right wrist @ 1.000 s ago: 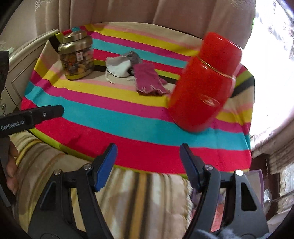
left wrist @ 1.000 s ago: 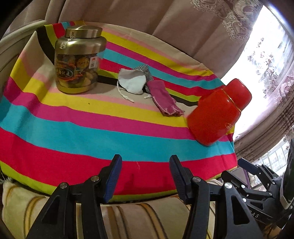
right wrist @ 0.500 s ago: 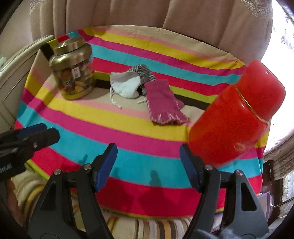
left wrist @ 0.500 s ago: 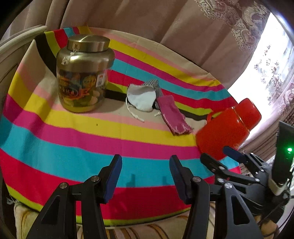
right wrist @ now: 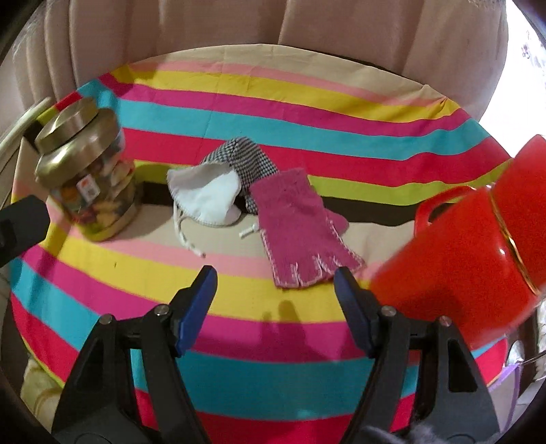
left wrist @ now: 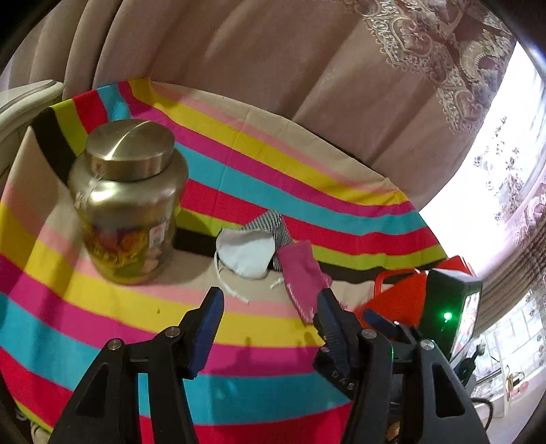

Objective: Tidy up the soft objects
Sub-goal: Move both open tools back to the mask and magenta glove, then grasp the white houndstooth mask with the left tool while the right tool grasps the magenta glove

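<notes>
- The left gripper (left wrist: 269, 307) hung over the striped cloth (left wrist: 102, 324) on a round table. Its jaws were opening and nothing lay between them.
- The right gripper (right wrist: 274, 285) also hung above the cloth, jaws opening, with only bare stripes between the blue pads (right wrist: 199, 304).
- In the left view the right gripper appeared low at the right, with a green light on its body.
- The soft things lay together near the middle of the table, on the beige band past both grippers.
- A pink glove (right wrist: 297, 229) lay flat, fingers toward the camera, just ahead of the right gripper's right finger.
- A white mask (right wrist: 204, 198) sat just left of the glove, cup side up. Its cords (right wrist: 186, 239) trailed onto the cloth.
- A checked cloth (right wrist: 245, 158) lay behind both, partly under the mask and the glove.
- In the left view the glove (left wrist: 302, 276) reached down behind that gripper's right finger, and the mask (left wrist: 247, 252) lay beyond the gap.
- A jar (right wrist: 88, 174) with a gold lid stood upright at the left, apart from the mask.
- A red flask (right wrist: 477, 246) with a handle stood at the right edge, near the glove but not touching it.
- Beige curtains (right wrist: 204, 30) hung behind the table.
</notes>
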Motion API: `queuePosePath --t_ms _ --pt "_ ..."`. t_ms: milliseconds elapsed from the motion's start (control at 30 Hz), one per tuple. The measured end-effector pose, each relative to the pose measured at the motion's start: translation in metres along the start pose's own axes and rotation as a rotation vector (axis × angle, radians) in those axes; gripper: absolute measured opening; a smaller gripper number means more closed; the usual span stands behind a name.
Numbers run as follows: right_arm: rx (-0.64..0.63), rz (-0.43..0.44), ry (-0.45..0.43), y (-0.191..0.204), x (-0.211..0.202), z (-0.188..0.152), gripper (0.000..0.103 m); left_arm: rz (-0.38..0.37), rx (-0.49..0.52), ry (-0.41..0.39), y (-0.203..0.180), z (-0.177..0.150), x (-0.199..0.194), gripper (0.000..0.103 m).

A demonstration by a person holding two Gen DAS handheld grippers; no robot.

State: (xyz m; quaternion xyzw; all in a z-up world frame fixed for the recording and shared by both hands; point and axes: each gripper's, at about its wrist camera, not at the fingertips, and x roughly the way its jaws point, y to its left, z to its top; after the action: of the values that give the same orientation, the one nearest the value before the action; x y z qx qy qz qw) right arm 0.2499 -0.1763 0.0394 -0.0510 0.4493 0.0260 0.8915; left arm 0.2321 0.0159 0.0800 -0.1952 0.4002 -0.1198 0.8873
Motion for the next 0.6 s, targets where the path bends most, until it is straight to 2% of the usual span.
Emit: queuePosePath --t_ms 300,600 --pt "0.031 -0.001 0.001 -0.009 0.040 0.017 0.081 0.014 0.004 -0.016 -0.009 0.030 0.040 0.058" --pt "0.030 0.009 0.045 -0.013 0.078 0.023 0.083 0.014 0.000 0.015 -0.008 0.051 0.095 0.058"
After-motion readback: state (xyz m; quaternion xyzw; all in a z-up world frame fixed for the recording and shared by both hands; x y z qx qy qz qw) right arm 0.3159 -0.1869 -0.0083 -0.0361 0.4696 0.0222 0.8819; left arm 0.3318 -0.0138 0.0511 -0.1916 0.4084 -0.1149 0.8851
